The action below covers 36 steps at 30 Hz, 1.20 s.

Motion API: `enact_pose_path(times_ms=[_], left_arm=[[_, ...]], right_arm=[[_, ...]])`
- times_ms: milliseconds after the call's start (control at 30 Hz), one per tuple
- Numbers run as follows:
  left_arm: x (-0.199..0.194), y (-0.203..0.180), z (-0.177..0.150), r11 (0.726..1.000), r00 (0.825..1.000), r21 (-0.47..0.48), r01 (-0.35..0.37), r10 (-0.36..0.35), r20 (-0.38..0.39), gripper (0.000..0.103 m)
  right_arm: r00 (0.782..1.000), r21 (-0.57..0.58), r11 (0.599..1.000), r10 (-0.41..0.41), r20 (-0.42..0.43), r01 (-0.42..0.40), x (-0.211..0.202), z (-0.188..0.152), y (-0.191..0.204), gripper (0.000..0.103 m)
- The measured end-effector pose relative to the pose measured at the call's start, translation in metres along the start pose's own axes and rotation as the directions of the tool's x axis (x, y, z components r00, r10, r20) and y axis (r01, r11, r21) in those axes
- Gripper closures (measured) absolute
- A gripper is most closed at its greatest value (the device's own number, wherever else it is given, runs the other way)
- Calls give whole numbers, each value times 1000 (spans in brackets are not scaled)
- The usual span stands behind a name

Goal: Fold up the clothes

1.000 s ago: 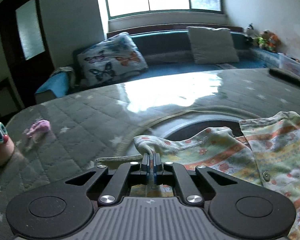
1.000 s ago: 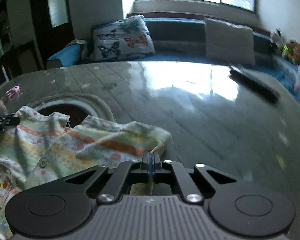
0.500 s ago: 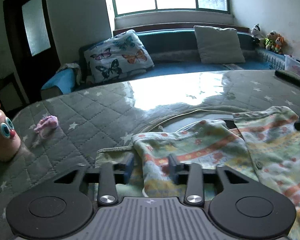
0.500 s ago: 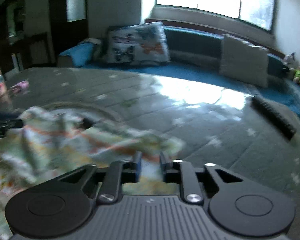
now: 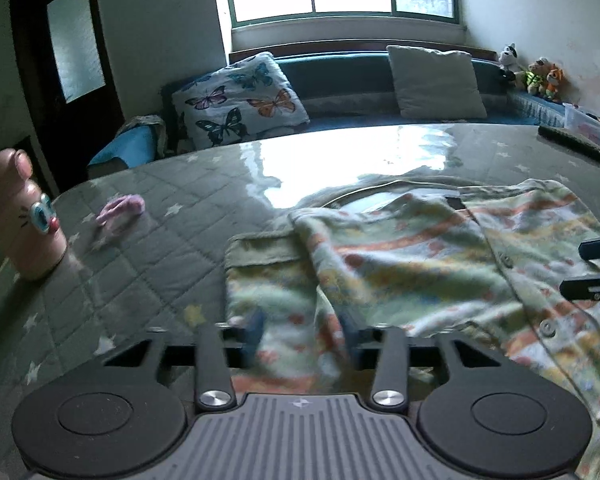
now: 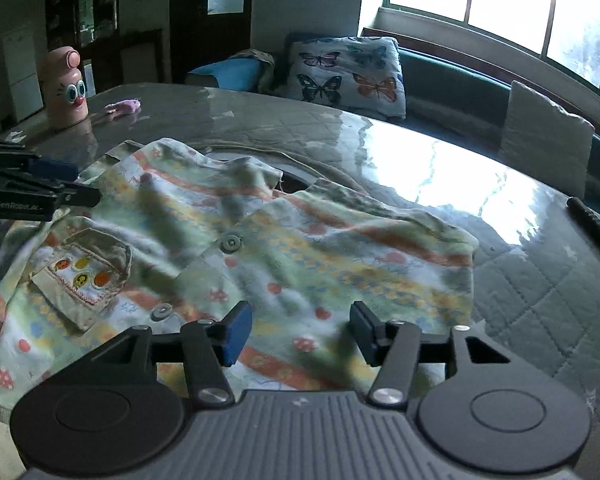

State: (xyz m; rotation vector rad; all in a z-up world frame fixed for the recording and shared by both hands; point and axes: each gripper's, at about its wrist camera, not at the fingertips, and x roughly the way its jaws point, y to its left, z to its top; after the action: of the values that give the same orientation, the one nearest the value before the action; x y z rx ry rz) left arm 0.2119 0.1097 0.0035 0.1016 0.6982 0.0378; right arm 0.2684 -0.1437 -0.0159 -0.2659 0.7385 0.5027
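While the left wrist view looks over the grey quilted star-print table cover (image 5: pixel 148 240), the left gripper (image 5: pixel 300 334) hangs with jaws parted and empty above the near-left part of the pale green, orange-striped buttoned child's shirt (image 5: pixel 412 256), which lies spread before the butterfly-print cushion (image 5: pixel 240 100). From the right wrist view, the right gripper (image 6: pixel 300 328) likewise stands open, holding nothing, over the shirt's hem, its olive patch pocket (image 6: pixel 84 276) facing up. Sleeves look tucked in, yet the body lies rumpled and full-length, so folding seems partway.

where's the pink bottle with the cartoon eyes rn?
The pink bottle stands upright at the table's far left in the right wrist view, beside the small pink cloth, left of the shirt.
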Motion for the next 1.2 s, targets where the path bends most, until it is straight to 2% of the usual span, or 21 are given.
enact_pose_path(times_ms=[33,100,133,300,400,567,767,833,900,1000,1200], left_arm=[[-2,3,-2,1000,1000,-6,1,-1,-1,82],[-7,9,-5,1000,1000,-21,-6,6,5,92],[-10,11,-6,1000,1000,-28,-7,7,9,94],[-23,19,-18,998,999,-45,-41,41,17,97],[-33,27,-25,994,997,-78,-81,82,13,97],[-52,43,-38,985,994,-135,-107,107,-2,97],[-58,46,-31,988,995,-118,-101,103,5,88],[-59,46,-25,989,995,-110,-100,102,14,66],[-60,46,-19,990,995,-101,-99,102,23,64],[-61,46,-10,991,994,-89,-98,101,37,52],[-28,40,10,994,994,-17,-105,105,-7,50]], right_arm=[[1000,5,1000,0,2,0,0,0,0,47],[1000,7,1000,-1,2,1,0,0,1,47],[1000,7,1000,-2,2,2,-1,-1,1,47],[1000,6,1000,-6,2,6,-2,-1,2,45],[1000,9,1000,-19,-3,19,-1,-2,1,34],[1000,-1,1000,23,7,-23,-8,0,12,33],[997,-16,997,81,20,-80,-18,2,27,33],[992,-51,991,124,27,-123,-22,4,43,32],[984,-96,981,175,32,-171,-27,7,61,31],[973,-152,963,230,29,-223,-28,9,85,26],[959,-208,938,285,6,-277,-21,10,118,25]])
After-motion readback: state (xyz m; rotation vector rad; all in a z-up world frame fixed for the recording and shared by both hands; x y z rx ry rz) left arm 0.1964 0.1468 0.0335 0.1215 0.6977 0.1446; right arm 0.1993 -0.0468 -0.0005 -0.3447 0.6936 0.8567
